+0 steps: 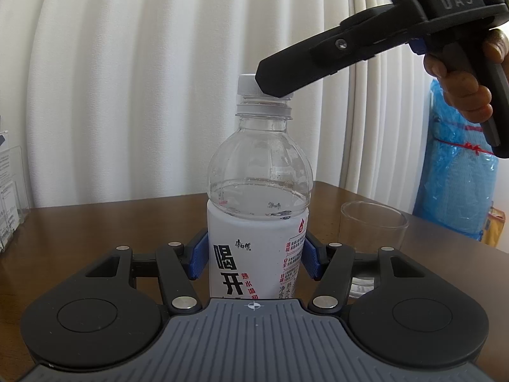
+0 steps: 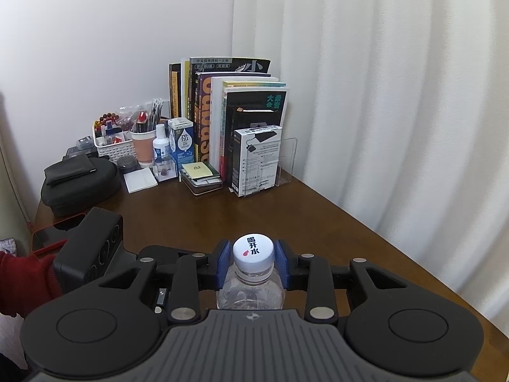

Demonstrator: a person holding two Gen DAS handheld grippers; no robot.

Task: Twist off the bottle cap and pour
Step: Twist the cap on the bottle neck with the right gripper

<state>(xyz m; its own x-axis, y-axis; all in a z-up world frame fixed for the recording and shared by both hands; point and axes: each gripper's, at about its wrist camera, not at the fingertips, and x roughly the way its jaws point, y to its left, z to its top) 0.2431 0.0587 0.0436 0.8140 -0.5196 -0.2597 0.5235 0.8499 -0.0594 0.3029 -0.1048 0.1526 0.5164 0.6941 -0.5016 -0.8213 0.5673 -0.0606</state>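
A clear plastic water bottle (image 1: 257, 172) with a white label stands upright on the brown table (image 1: 111, 222), partly filled. My left gripper (image 1: 254, 259) is shut on the bottle's labelled body, blue pads on both sides. The white cap (image 2: 253, 251) sits on the bottle neck. My right gripper (image 2: 253, 262) is shut on the cap from above, its blue pads (image 2: 222, 262) against both sides. In the left wrist view the right gripper (image 1: 273, 84) reaches down from the upper right and covers most of the cap (image 1: 246, 84). An empty clear glass (image 1: 373, 226) stands just right of the bottle.
White curtains (image 1: 159, 79) hang behind the table. Books (image 2: 229, 121), a boxed item in a clear stand (image 2: 259, 159), a basket of small items (image 2: 111, 140) and a black case (image 2: 79, 181) crowd the far corner. A blue wrapped bundle (image 1: 458, 172) stands off the right edge.
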